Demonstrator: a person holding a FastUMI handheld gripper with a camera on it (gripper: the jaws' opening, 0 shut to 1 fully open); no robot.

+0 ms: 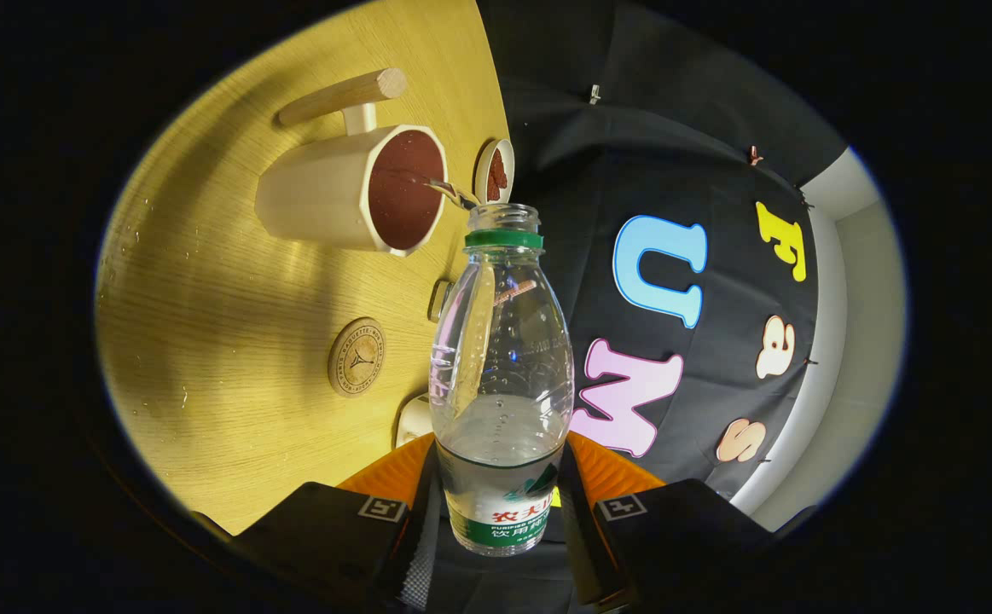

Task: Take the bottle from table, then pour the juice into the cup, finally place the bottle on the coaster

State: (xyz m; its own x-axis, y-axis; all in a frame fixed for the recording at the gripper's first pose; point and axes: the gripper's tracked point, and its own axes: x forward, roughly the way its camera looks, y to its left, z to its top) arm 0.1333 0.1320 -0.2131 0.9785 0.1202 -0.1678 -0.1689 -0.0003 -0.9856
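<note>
My gripper (500,503) squeezes the bottle (502,375) tight, so I tip slowly and aim the stream at the cup (350,188) at eleven o'clock.

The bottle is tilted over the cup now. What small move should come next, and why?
Probably hold the tilt a little longer: the hand-held gripper is shut on the bottle, a thin stream runs from its mouth into the cup, and liquid remains inside. The coaster waits afterwards.
</note>
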